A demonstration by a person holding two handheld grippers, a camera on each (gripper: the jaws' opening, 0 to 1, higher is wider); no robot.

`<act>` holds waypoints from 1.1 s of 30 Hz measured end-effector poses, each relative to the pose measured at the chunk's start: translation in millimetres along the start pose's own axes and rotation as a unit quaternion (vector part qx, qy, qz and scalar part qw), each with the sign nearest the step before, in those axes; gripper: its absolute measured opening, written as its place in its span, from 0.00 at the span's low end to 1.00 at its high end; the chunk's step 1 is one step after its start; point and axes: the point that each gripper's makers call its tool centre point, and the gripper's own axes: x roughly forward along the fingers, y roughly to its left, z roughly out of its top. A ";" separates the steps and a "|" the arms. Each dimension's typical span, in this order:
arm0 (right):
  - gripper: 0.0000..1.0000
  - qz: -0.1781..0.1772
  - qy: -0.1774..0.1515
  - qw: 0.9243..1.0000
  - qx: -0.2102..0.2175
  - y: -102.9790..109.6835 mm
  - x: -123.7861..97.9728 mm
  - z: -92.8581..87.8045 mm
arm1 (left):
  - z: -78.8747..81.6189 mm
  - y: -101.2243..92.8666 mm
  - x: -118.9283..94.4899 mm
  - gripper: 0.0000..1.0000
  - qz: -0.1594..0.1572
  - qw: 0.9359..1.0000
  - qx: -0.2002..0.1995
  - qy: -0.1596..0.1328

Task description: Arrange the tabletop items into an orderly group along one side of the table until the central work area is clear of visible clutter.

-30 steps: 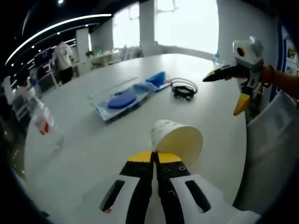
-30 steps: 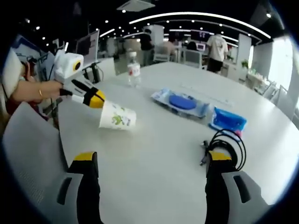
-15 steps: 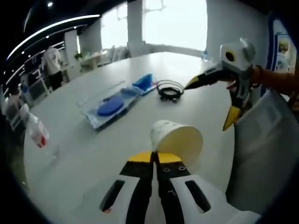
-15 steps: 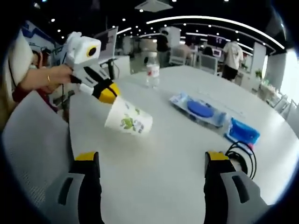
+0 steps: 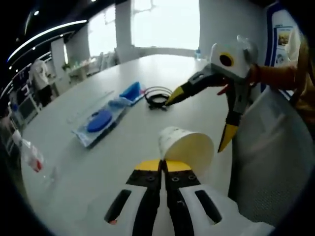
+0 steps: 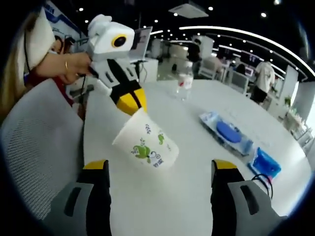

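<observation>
In the left gripper view, the left tongs (image 5: 163, 166) are pressed together on the rim of a white paper cup (image 5: 186, 147), which is held tipped on its side with its mouth toward the camera, above the near edge of the white surface (image 5: 118, 147). Just beyond the cup, the right tongs (image 5: 199, 115) are seen spread wide, held in a hand (image 5: 256, 76) at the right. Farther out on the surface, a black coiled cable (image 5: 158, 96) lies beside a blue pouch (image 5: 131, 91), and a clear tray holding a blue disc (image 5: 99, 120) lies to the left of them. A plastic bottle (image 5: 30, 158) stands near the left edge.

In the right gripper view, the right tongs (image 6: 160, 172) stand wide apart with nothing between them, and the cup (image 6: 146, 144), printed with green figures, is seen just beyond them, pinched by the left tongs (image 6: 131, 102).
</observation>
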 end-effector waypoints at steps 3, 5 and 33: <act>0.81 0.009 0.001 1.000 -0.016 5.3 3.5 0.4 | 1.0 -5.1 1.2 0.00 -0.008 1.000 0.013 0.004; 0.79 0.016 0.005 1.000 -0.023 8.6 6.6 0.0 | 2.0 -6.8 1.4 0.00 -0.012 1.000 0.011 0.003; 0.38 0.052 0.016 0.995 -0.083 27.4 19.5 1.0 | 16.2 -9.1 2.1 0.00 -0.035 0.999 0.011 -0.015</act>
